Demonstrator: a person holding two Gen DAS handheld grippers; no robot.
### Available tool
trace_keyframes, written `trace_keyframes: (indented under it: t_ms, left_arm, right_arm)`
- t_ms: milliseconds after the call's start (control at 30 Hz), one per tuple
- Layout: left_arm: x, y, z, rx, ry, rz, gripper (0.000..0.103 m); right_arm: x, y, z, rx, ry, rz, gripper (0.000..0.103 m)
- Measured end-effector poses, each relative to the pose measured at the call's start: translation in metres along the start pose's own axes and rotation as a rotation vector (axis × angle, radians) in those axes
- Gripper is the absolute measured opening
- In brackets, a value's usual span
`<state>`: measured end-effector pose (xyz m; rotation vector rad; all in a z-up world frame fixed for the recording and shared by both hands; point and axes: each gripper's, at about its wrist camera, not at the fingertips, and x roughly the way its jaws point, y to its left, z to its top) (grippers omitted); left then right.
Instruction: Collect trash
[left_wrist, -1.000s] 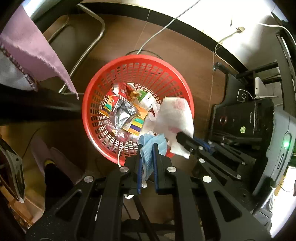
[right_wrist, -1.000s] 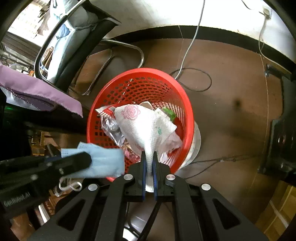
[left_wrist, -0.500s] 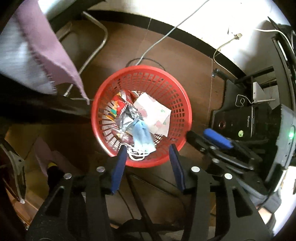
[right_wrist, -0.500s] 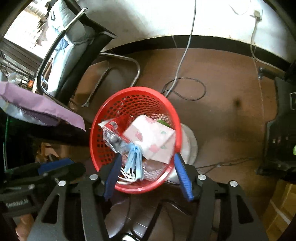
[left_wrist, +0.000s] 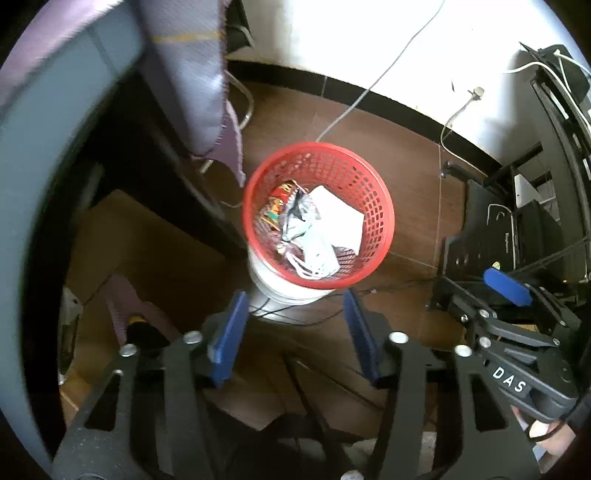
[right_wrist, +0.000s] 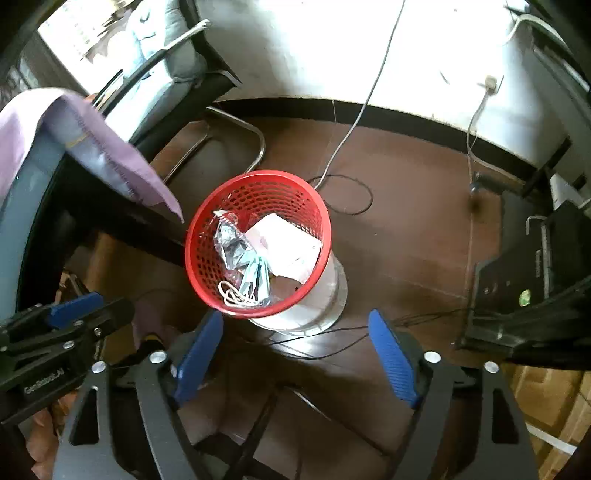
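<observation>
Trash, a pale blue face mask (right_wrist: 255, 275) and a white paper napkin (right_wrist: 284, 245), lay inside the red plastic mesh basket (right_wrist: 258, 184) on the floor, where we wanted it. Our left gripper (left_wrist: 293, 334) and right gripper (right_wrist: 295, 354) hung above with jaws opening and nothing between them, likely freed for more.

purple cloth (right_wrist: 110, 155) | white cable (right_wrist: 354, 122) | chair (right_wrist: 159, 74) | computer tower (left_wrist: 517, 236)

Floor (right_wrist: 413, 236): dark brown tiles, glossy.
Wall (right_wrist: 303, 48): white and brightly lit, with a black skirting (right_wrist: 406, 123) along its foot.
Chair (right_wrist: 173, 74): grey cushion on a chrome tube frame, upper left.
Cloth (right_wrist: 110, 155): purple, draped over a dark edge.
Cable (right_wrist: 354, 122): white, trailing down the wall onto the floor.
</observation>
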<state>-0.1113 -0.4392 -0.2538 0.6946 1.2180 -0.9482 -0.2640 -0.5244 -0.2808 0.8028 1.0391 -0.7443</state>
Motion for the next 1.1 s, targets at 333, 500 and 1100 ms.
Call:
trace_keyframes:
  t_ms: [333, 500, 1100]
  left_arm:
    - [-0.052, -0.002, -0.031, 0.020, -0.093, 0.048, 0.079]
    - [-0.070, 0.004, -0.046, 0.017, -0.130, 0.051, 0.081]
    - [-0.097, 0.019, -0.071, 0.012, -0.203, 0.056, 0.084]
  right_arm:
    - [-0.037, 0.024, -0.030, -0.031, -0.026, -0.049, 0.088]
    - [-0.048, 0.031, -0.043, -0.061, -0.028, -0.075, 0.088]
    - [-0.058, 0.053, -0.059, -0.100, -0.027, -0.088, 0.092]
